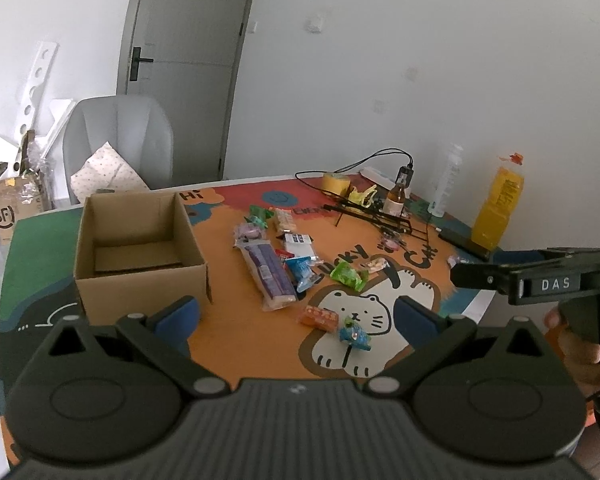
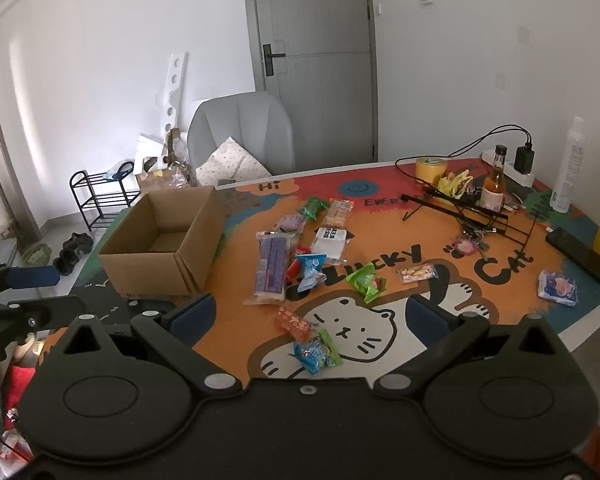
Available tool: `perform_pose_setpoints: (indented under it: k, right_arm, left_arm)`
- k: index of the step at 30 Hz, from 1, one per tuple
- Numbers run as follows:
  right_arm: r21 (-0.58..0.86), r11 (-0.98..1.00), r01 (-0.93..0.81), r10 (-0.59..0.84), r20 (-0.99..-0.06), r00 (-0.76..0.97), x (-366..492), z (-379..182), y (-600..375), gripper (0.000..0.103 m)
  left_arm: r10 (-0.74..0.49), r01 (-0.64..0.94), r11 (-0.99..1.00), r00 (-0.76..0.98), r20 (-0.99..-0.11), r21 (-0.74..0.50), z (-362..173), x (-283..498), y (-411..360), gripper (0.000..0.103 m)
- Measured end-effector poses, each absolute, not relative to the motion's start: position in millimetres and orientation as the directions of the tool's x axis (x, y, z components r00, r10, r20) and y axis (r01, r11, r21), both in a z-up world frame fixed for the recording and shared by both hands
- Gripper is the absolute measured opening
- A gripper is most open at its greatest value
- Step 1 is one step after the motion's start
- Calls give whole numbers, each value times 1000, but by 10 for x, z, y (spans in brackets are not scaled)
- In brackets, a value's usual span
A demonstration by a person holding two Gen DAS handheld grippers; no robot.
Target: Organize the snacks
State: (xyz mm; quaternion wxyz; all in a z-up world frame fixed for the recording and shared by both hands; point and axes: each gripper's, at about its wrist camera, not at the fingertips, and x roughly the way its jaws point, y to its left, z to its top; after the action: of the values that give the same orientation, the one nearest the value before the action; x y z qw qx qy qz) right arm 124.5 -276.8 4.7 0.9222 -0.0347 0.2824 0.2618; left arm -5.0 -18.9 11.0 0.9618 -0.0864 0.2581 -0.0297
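Observation:
An open cardboard box [image 1: 136,240] [image 2: 168,236] stands empty at the left of the table. Several snack packets lie scattered to its right: a long purple pack [image 1: 270,270] [image 2: 271,266], a white pack [image 1: 299,244] [image 2: 331,242], a green pack [image 1: 348,274] [image 2: 366,282], an orange pack [image 1: 318,316] [image 2: 294,324] and a blue pack [image 1: 354,334] [image 2: 314,352]. My left gripper [image 1: 296,314] is open and empty above the near table edge. My right gripper [image 2: 308,320] is open and empty, above the orange and blue packs.
The table has a colourful cat mat [image 2: 380,332]. At the back right are a yellow tape roll [image 2: 431,168], a brown bottle [image 2: 494,184], a black wire rack [image 2: 468,208], cables, a white spray bottle [image 2: 568,168], a yellow bottle [image 1: 498,204] and a phone [image 2: 578,254]. A grey chair [image 2: 240,136] stands behind.

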Motion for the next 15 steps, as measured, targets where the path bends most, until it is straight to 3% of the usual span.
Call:
perform_pose_setpoints:
  k: [15]
  right_arm:
    - [103,858,-504,471,-551,689,1479,-256,-2835,103]
  left_arm:
    - [-69,-17,984,877,-475,-176,-149,235,-247,103]
